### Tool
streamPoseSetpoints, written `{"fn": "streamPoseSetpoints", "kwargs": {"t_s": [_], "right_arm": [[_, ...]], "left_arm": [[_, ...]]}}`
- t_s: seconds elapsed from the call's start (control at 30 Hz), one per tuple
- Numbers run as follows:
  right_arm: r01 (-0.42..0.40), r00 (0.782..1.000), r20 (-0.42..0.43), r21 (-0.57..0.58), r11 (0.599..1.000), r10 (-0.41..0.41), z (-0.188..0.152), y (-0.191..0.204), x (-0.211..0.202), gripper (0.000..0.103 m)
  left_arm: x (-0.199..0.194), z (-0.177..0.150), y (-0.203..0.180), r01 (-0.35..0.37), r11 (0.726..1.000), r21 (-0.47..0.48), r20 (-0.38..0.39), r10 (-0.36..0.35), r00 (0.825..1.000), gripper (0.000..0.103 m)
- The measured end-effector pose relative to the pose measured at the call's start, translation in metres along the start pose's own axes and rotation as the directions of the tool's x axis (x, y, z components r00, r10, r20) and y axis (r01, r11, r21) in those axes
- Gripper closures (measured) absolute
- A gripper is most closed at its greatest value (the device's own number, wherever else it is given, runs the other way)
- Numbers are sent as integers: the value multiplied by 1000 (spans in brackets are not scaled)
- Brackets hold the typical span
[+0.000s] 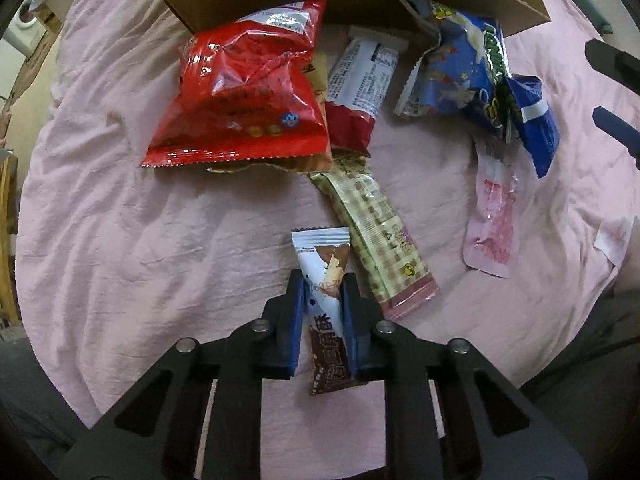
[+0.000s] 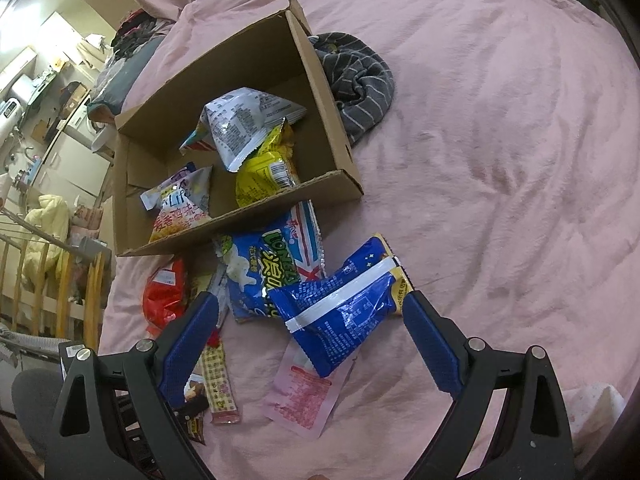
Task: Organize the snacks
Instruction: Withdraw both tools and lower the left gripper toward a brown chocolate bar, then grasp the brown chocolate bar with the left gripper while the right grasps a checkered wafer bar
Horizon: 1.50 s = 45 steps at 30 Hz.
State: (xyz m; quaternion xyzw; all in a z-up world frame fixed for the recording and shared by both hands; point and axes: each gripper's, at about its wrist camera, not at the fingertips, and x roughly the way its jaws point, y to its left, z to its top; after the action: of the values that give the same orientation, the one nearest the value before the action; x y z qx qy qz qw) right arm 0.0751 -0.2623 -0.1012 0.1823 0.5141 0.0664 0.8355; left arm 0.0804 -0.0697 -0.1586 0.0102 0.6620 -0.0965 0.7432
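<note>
Snack bar [image 1: 326, 280] in a white-and-brown wrapper with partly legible digits lies on the pink sheet [image 1: 120, 240], pinched by the left gripper [image 1: 322, 292] beside a checkered bar [image 1: 380, 236]. The right gripper [image 2: 312, 308] gapes wide over a blue packet [image 2: 344, 312]; the cardboard box [image 2: 320, 92] holds a "Life" bag [image 2: 184, 204].

My pink bedsheet [image 2: 500, 128] carries everything. On it sit a cardboard box [image 2: 320, 92], a striped grey cloth [image 2: 360, 80] just beside the box, a red bag [image 1: 244, 92], blue bags [image 2: 340, 320], a checked bar [image 1: 380, 232], a pink sachet [image 1: 494, 224] and, I think, a white-and-brown bar [image 1: 326, 264].
</note>
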Motion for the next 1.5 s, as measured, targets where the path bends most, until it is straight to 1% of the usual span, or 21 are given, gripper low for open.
{"fn": "streamPoseSetpoints", "kwargs": {"t_s": [0.07, 0.13, 0.27, 0.33, 0.37, 0.47, 0.5, 0.53, 0.57, 0.63, 0.7, 0.77, 0.9, 0.97, 1.07, 1.13, 1.17, 1.2, 1.33, 1.4, 1.5], "right_arm": [[-8, 1000, -9, -2, 1000, 8, 0, 2, 1, 8], [-31, 999, -26, -7, 999, 31, -2, 6, 3, 8], [-127, 990, -71, -25, 992, 124, -8, 24, 11, 8], [-145, 985, -103, -45, 988, 140, -13, 35, 19, 8], [-160, 981, -121, -53, 986, 153, -16, 41, 23, 8], [-230, 958, -190, -69, 971, 213, -22, 59, 37, 10], [-237, 954, -207, -79, 968, 216, -24, 65, 41, 15], [-236, 951, -227, -92, 967, 211, -27, 71, 46, 20], [-232, 948, -245, -103, 967, 202, -29, 76, 52, 22], [-230, 934, -303, -110, 967, 188, -37, 84, 68, 32], [-215, 920, -359, -122, 969, 159, -46, 90, 84, 34], [-187, 910, -401, -165, 968, 108, -57, 99, 99, 36], [-179, 890, -451, -219, 959, 63, -75, 110, 118, 37], [-155, 896, -443, -258, 954, 26, -79, 114, 123, 37], [-122, 905, -425, -299, 947, -18, -80, 117, 127, 46], [-101, 909, -416, -311, 945, -39, -83, 115, 127, 60], [-92, 911, -410, -322, 942, -51, -82, 114, 126, 64], [-86, 913, -404, -338, 937, -62, -82, 112, 123, 73], [-110, 913, -406, -327, 939, -34, -81, 100, 107, 75], [-115, 914, -404, -328, 938, -29, -83, 96, 99, 75], [-127, 913, -408, -296, 947, -6, -91, 86, 87, 75]], "left_arm": [[-1, 0, 4, -2, 1000, -1, 2, 2, 1000, 89], [-4, 0, 8, -30, 1000, 5, 19, 30, 999, 89], [-18, 7, 23, -56, 998, -33, 64, 58, 996, 89], [-26, 9, 33, -77, 996, -55, 97, 82, 992, 89], [-29, 10, 38, -79, 995, -68, 103, 85, 991, 89], [-34, 14, 55, -68, 991, -111, 109, 81, 991, 89], [-35, 14, 60, -70, 990, -120, 113, 83, 990, 89], [-36, 14, 64, -71, 990, -126, 118, 86, 989, 89], [-37, 14, 68, -71, 989, -131, 121, 87, 989, 89], [-39, 14, 76, -73, 988, -138, 124, 91, 988, 89], [-38, 12, 83, -75, 987, -145, 122, 93, 988, 89], [-39, 9, 91, -74, 986, -152, 118, 92, 989, 89], [-40, 8, 89, -71, 986, -154, 121, 90, 989, 89], [-38, 8, 83, -83, 986, -144, 125, 101, 987, 89], [-35, 6, 74, -94, 987, -131, 123, 110, 986, 89], [-34, 5, 69, -106, 986, -125, 127, 122, 984, 89], [-33, 4, 69, -109, 986, -124, 129, 125, 984, 89], [-33, 4, 70, -112, 985, -128, 133, 129, 983, 89], [-33, 0, 75, -119, 982, -144, 134, 139, 981, 89], [-33, -1, 77, -106, 981, -163, 127, 127, 984, 89], [-39, -1, 76, -109, 978, -180, 146, 136, 980, 89]]}}
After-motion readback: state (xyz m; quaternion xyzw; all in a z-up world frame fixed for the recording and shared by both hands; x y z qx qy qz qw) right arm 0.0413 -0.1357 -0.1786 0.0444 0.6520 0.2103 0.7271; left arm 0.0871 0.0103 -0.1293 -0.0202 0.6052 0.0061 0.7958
